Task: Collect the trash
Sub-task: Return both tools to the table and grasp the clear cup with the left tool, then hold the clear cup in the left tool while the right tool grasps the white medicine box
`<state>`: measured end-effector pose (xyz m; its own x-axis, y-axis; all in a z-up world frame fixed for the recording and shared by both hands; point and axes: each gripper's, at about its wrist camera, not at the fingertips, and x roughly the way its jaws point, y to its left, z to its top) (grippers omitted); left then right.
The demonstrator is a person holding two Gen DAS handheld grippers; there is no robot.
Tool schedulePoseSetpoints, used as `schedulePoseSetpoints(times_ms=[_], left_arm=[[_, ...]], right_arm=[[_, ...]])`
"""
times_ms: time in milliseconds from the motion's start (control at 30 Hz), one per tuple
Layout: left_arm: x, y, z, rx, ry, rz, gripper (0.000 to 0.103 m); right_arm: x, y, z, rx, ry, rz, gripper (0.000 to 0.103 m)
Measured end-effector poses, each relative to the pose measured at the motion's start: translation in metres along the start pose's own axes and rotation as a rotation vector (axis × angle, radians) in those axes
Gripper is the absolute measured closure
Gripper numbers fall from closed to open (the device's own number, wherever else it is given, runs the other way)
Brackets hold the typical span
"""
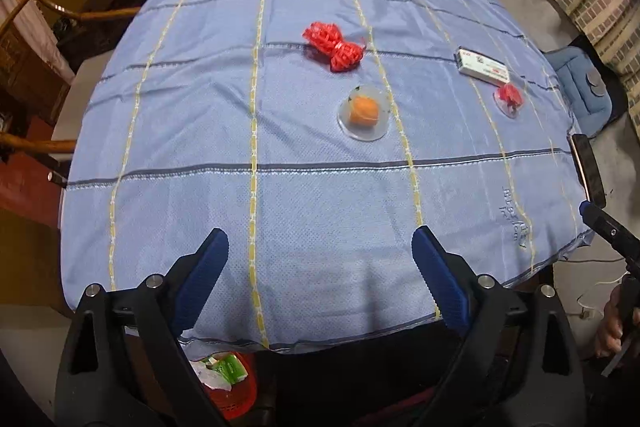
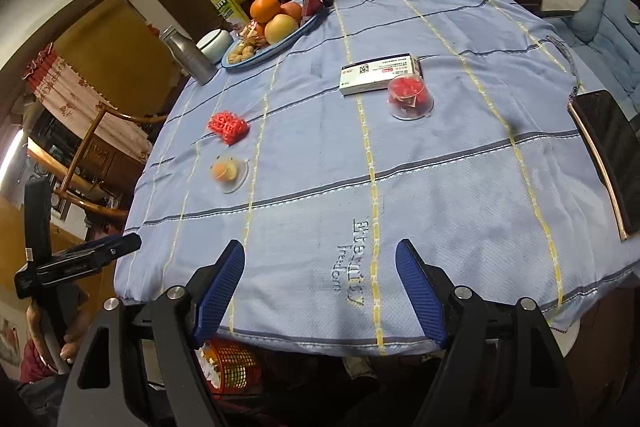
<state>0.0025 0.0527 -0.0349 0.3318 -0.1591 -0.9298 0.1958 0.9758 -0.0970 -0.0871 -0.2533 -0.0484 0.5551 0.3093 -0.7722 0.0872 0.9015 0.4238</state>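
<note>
1. Some trash is already lying in the red basket (image 1: 234, 385) on the floor under the table's (image 1: 160, 219) near edge.
2. Still waiting on the cloth: a red net wad (image 1: 334, 45) and an orange-filled clear cup (image 1: 363, 113) mid-table, and a red-filled clear cup (image 2: 410, 97) just beside a flat white box (image 2: 380, 73).
3. The left gripper (image 1: 320, 277) and right gripper (image 2: 320, 291) are both hovering spread and empty over the near edge.
4. Bare cloth is lying ahead; a phone (image 2: 612, 155) is sitting at the right rim.
</note>
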Motion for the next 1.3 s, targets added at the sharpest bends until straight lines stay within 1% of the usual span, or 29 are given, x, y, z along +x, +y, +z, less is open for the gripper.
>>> schedulePoseSetpoints(times_ms=[133, 300, 400, 467, 700, 833, 967, 1033, 1100, 1133, 1200, 1233, 1300], left_arm=[[0.002, 0.001, 0.009, -0.029, -0.003, -0.004, 0.013], [0.008, -0.004, 0.031, -0.088, -0.019, -0.008, 0.013], [0.014, -0.011, 0.045, -0.097, -0.025, 0.000, 0.013], [0.023, -0.019, 0.053, -0.095, -0.016, 0.003, 0.013], [0.060, -0.043, 0.074, -0.055, 0.029, 0.028, 0.013], [0.085, -0.049, 0.084, -0.041, 0.051, 0.053, 0.013], [0.109, -0.049, 0.094, -0.057, 0.067, 0.046, 0.013], [0.117, -0.050, 0.096, -0.055, 0.070, 0.054, 0.015], [0.126, -0.049, 0.097, -0.061, 0.074, 0.052, 0.023], [0.131, -0.047, 0.097, -0.065, 0.085, 0.040, 0.034], [0.129, -0.049, 0.095, -0.052, 0.066, 0.041, 0.049], [0.127, -0.051, 0.094, -0.045, 0.069, 0.029, 0.049], [0.115, -0.052, 0.088, -0.050, 0.047, 0.017, 0.049]], right_arm=[[0.004, -0.004, 0.021, -0.018, 0.000, 0.006, 0.026], [0.009, -0.006, 0.062, -0.085, -0.017, 0.019, 0.025], [0.011, -0.011, 0.082, -0.108, -0.027, 0.017, 0.023], [0.012, -0.017, 0.088, -0.111, -0.026, 0.014, 0.023], [0.012, -0.056, 0.097, -0.049, -0.003, -0.032, 0.022], [0.002, -0.077, 0.092, -0.025, -0.001, -0.091, 0.022], [-0.012, -0.094, 0.088, -0.002, -0.009, -0.149, 0.022], [-0.018, -0.102, 0.087, 0.014, -0.011, -0.174, 0.022], [-0.021, -0.107, 0.086, 0.027, -0.011, -0.183, 0.022], [-0.021, -0.109, 0.086, 0.030, -0.011, -0.185, 0.022], [-0.020, -0.109, 0.089, 0.027, -0.009, -0.182, 0.022], [-0.016, -0.107, 0.092, 0.020, -0.009, -0.171, 0.022], [-0.009, -0.102, 0.099, 0.004, 0.000, -0.148, 0.022]])
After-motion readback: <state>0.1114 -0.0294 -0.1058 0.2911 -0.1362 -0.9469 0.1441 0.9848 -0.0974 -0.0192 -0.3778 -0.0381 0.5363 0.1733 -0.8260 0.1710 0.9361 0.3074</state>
